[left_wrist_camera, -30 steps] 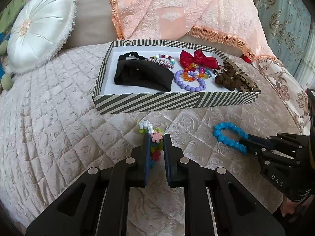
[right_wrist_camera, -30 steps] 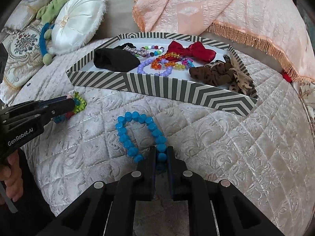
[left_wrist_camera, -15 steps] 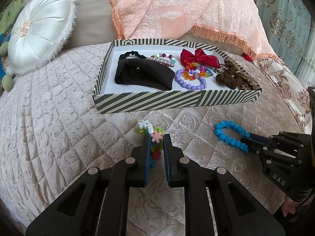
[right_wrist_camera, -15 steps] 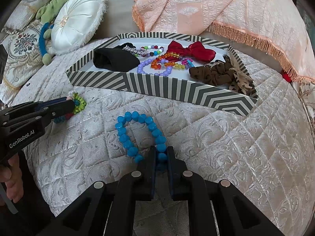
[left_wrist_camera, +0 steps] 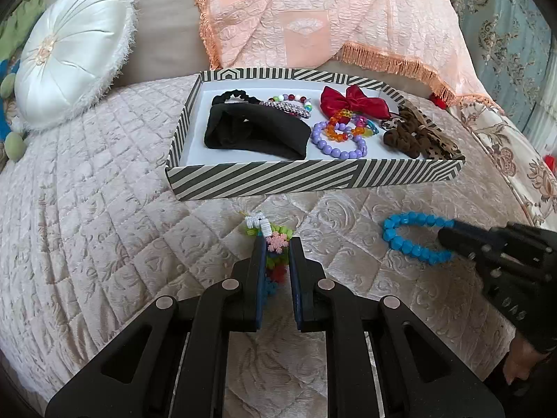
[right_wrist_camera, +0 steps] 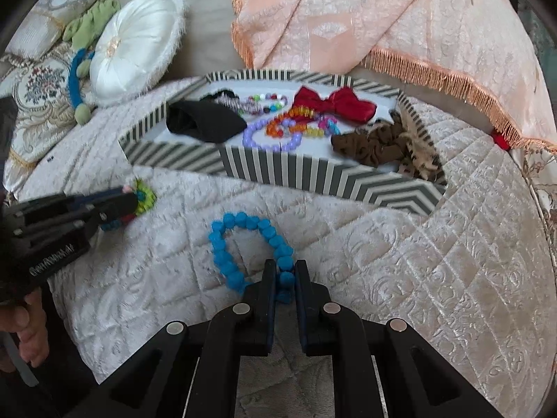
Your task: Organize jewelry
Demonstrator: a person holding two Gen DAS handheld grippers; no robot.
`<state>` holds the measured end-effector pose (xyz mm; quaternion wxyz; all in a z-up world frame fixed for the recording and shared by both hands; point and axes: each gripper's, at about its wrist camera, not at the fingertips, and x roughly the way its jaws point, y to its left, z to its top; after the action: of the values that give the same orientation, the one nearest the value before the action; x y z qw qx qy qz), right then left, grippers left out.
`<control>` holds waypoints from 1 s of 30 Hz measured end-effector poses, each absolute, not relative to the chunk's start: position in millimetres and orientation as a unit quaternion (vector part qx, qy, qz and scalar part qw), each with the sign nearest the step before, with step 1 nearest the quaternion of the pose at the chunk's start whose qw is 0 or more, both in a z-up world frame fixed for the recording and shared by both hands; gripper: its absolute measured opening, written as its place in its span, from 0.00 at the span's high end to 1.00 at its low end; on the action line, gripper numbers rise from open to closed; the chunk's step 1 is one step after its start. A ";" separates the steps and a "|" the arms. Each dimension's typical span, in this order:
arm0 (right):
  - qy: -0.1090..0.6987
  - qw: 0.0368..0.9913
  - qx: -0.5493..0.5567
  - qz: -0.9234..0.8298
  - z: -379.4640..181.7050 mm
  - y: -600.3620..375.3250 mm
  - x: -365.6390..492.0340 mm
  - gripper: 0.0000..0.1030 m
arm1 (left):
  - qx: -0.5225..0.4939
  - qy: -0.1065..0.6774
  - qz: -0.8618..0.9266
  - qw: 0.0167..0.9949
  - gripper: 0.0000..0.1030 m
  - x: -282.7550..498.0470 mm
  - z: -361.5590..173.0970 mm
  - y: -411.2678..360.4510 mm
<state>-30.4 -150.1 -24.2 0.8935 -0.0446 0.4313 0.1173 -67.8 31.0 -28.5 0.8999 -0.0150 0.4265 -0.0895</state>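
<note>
The right claw (right_wrist_camera: 285,273) pinches the blue bead bracelet (right_wrist_camera: 243,247), now lifted nearer the striped tray (left_wrist_camera: 313,181). The left claw (left_wrist_camera: 276,254) likewise pinches the flower-charm bracelet (left_wrist_camera: 269,244) before that tray, so both look ready to drop in.

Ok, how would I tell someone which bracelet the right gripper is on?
Start at the striped tray on the quilted bedspread. On the quilt in front of it lies a loop of chunky blue beads, the blue bracelet, with the right gripper closed on its near end. It is a single solid colour, unlike the multicoloured charm bracelet to its left.
</note>
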 end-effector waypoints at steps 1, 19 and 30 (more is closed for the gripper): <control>0.422 0.898 -0.040 0.119 -19.8 -151.3 -31.7 0.91 | -0.015 0.426 -0.089 0.900 0.89 -67.8 -28.4 30.8; 0.391 0.911 -0.022 0.128 -1.8 -151.7 -35.9 0.91 | -0.011 0.428 -0.084 0.900 0.89 -67.6 -29.2 30.7; 0.399 0.908 -0.027 0.124 -5.6 -151.5 -35.2 0.91 | -0.011 0.428 -0.084 0.900 0.89 -67.5 -28.9 30.8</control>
<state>-35.2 -151.5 -5.6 0.9079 -0.0269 0.3993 0.1245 -67.5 30.8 -28.9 0.8999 -0.0107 0.4277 -0.0840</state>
